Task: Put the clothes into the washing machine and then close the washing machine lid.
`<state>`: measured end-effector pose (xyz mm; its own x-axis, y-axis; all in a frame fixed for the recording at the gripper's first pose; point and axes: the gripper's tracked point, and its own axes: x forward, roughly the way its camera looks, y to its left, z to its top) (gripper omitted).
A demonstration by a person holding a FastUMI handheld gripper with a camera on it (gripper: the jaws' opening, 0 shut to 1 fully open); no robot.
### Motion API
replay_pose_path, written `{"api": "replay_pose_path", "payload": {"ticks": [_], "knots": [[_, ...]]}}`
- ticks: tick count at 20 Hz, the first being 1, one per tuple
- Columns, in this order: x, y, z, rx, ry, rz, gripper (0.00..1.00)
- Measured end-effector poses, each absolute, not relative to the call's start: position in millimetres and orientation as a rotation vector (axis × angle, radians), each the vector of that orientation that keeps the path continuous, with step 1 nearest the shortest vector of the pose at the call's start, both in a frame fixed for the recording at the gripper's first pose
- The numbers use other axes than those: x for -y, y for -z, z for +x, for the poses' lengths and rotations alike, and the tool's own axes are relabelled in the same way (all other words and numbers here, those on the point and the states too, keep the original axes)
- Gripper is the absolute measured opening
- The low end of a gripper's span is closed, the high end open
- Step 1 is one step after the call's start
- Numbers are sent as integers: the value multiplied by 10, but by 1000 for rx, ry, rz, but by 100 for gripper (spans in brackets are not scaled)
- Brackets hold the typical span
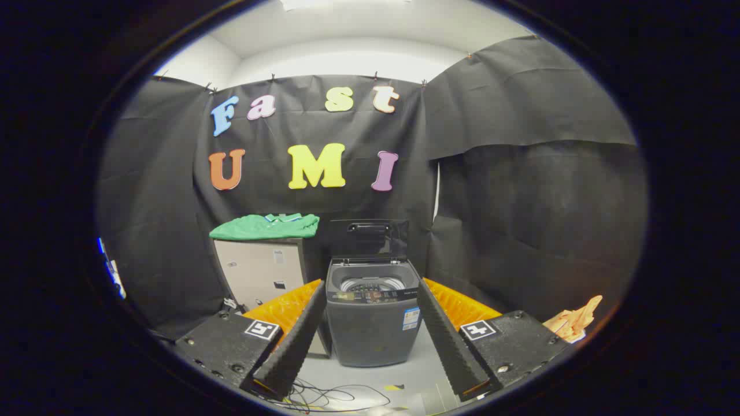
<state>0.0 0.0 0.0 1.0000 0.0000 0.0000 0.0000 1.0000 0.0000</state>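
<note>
Tongs (370, 338) gape empty toward open washing machine (372, 323); green clothes (266, 226) top cabinet (260, 271) beside it.

The gripper (370, 306) hangs wide open, its fingers framing the grey washing machine (372, 323) beyond them, whose lid (368, 237) stands raised. Just beside the machine, a green shirt (265, 226) lies folded on a pale cabinet (260, 271).

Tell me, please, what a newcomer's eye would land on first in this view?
Probably the grey top-loading washing machine straight ahead beyond the fingers, its lid raised and the drum open. Next, the folded green shirt lying on the beige cabinet beside the machine. The gripper is open, empty, fingers framing the machine.
</note>
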Motion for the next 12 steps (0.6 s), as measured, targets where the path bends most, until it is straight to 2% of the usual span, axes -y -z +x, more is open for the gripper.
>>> {"api": "replay_pose_path", "payload": {"ticks": [12], "knots": [[42,-19,72,0,14,2,99]]}}
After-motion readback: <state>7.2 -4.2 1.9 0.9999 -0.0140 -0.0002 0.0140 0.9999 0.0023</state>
